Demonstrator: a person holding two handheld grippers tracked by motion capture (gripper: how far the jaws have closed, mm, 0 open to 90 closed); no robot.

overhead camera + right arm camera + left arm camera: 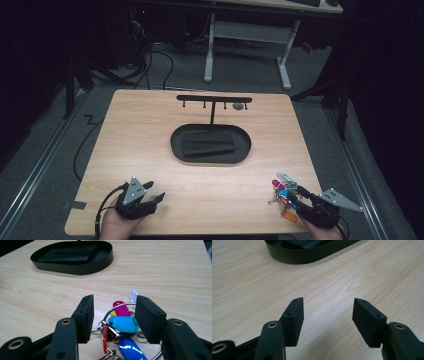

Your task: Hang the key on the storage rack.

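Observation:
A bunch of keys [284, 192] with coloured tags in pink, light blue, dark blue and red lies on the wooden table [150, 130] near its front right corner. My right gripper [296, 200] stands open over it. In the right gripper view the ring and tags [122, 323] lie between the two black pads [85, 315], which do not press on them. At the front left, my left gripper [156, 191] is open, and in its own view its jaws [327, 312] have bare wood between them.
A black oval tray [175, 145] in the middle of the table holds a dark wallet [207, 142]. A black T-shaped hook rack [214, 98] rises behind it, with a small grey disc [238, 106] beside it. A white desk frame [285, 65] stands beyond the table.

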